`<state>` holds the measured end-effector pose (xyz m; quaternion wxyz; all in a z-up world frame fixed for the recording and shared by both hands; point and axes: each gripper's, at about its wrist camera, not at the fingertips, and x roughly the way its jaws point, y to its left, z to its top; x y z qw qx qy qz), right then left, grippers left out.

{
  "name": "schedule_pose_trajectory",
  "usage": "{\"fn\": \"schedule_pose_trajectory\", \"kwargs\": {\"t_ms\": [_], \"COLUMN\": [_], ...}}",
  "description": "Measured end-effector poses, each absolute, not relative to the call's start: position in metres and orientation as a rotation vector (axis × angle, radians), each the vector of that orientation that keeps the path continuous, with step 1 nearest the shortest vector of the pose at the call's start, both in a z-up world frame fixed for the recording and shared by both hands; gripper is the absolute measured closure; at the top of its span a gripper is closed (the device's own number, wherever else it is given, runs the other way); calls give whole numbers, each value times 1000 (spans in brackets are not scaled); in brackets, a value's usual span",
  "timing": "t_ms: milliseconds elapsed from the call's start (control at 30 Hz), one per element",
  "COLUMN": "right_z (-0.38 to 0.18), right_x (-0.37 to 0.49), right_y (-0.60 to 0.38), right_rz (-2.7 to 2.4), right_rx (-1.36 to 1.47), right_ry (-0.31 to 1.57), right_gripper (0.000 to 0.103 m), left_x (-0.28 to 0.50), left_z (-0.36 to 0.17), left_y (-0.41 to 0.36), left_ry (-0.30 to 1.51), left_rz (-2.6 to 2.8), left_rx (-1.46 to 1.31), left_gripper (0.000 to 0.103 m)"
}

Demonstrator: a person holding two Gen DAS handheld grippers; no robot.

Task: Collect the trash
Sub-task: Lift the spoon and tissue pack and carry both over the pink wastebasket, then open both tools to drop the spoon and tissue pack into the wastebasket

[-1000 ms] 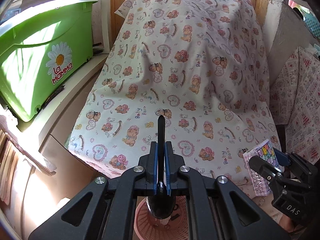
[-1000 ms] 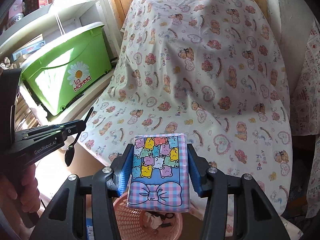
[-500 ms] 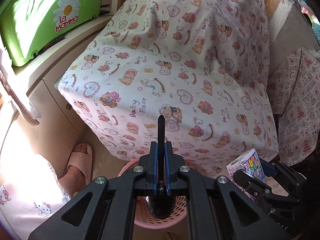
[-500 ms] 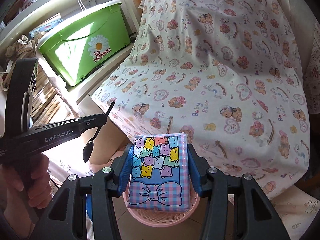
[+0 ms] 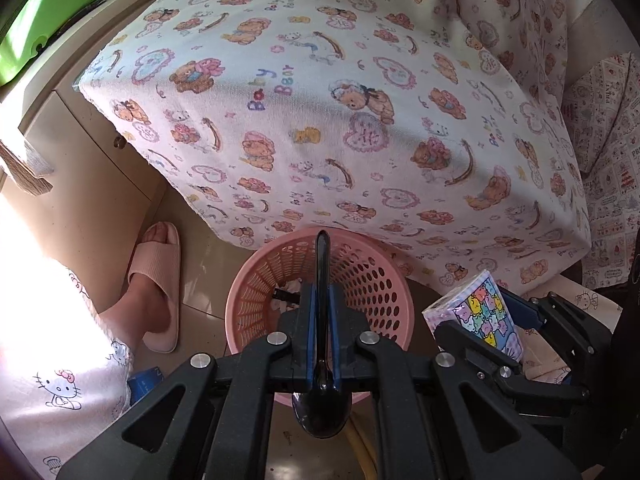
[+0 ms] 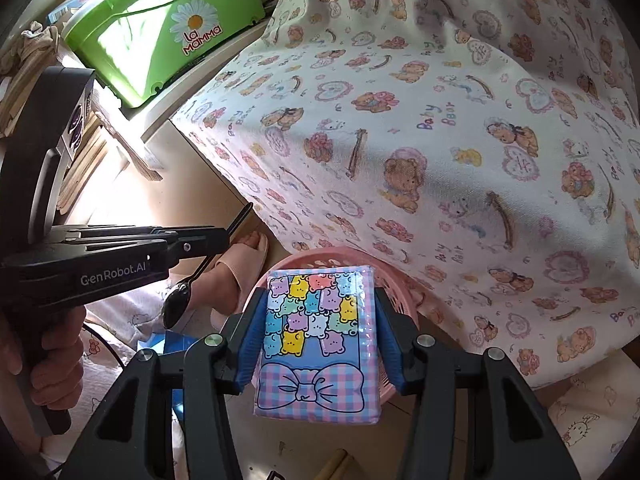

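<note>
Two grippers hang over the pink basket (image 5: 256,304), both pointing steeply down. You have little room ahead: the draped cloth (image 5: 360,120) hangs just behind the basket and overlaps its far rim. To the left a slippered foot (image 5: 158,280) stands near the basket on the tiled floor, with a cabinet (image 5: 84,184) behind it. On the right side the cloth falls close to the basket too, so the clear way in is from above.

Your left gripper (image 5: 322,308) is pressed together on a black spoon (image 5: 322,408), pinched at the handle. The handle sticks forward over the basket's opening and the bowl hangs back under the gripper body. In the right view the spoon (image 6: 178,308) slants down beside the foot.

Your right gripper (image 6: 318,316) is part-spread and clamped on a tissue pack (image 6: 318,332), one blue pad flat on each long side. The pack covers most of the basket (image 6: 400,292) in that view; only the rim shows round it. From the left view the pack (image 5: 476,312) sits just right of the basket.

Since a second ago both hands have come down and tipped forward. The green bin (image 6: 160,28) has slid to the top edge, and the basket, then barely showing, now fills the lower middle. Neither grip has changed.
</note>
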<state>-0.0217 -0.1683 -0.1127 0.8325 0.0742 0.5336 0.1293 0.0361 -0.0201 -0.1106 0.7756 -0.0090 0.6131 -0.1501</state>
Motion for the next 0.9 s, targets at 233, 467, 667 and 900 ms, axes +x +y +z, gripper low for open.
{"fn": "schedule_pose_trajectory", "kwargs": {"t_ms": [233, 467, 667, 900], "right_z": [-158, -197, -227, -238], "right_x": [-6, -2, -2, -4], "right_y": [-168, -166, -166, -160], "right_rz": [215, 135, 91, 93], "right_rx": [171, 85, 88, 71], "right_ry": [1251, 1306, 1360, 1380], "right_gripper": [50, 50, 49, 49], "left_x": [47, 55, 54, 55], "left_z": [-148, -193, -224, -243], "left_y": [-32, -36, -31, -26], "left_ry": [1325, 1391, 1475, 1526], "left_rz": [-288, -273, -255, -233], "left_rx": [70, 77, 103, 91], "left_gripper": [97, 97, 97, 96]}}
